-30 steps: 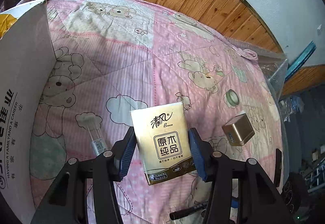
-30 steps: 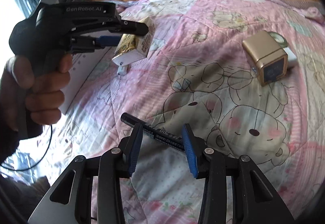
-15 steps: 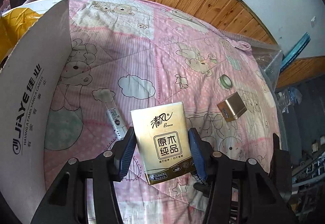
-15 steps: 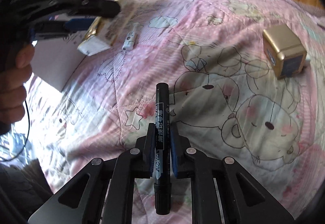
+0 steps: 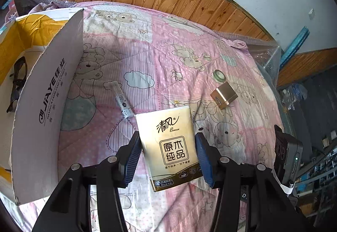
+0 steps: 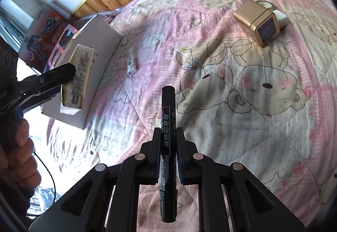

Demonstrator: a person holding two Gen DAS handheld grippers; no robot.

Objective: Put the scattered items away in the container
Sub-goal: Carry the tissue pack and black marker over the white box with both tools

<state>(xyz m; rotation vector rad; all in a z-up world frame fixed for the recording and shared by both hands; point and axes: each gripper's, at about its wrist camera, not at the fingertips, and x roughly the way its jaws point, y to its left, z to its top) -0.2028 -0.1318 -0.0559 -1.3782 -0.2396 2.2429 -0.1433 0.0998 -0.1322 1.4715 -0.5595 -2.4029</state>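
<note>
While the left gripper (image 5: 167, 156) clamped the tissue pack (image 5: 171, 145) and the right gripper (image 6: 168, 147) pinched the marker (image 6: 167, 126), either could have snagged the box (image 5: 44, 105) wall.

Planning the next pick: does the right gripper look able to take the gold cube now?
Probably not yet: the right gripper is shut on the black marker pen. The gold cube itself lies unobstructed on the quilt.

Two fisheye views look down along gripper fingers onto a pink quilt (image 5: 160, 68). The left wrist view faces the wooden headboard edge, cardboard box (image 5: 42, 110) close at left. The right wrist view faces the same way from lower. Both share the gold cube (image 6: 260, 21) and box.
</note>
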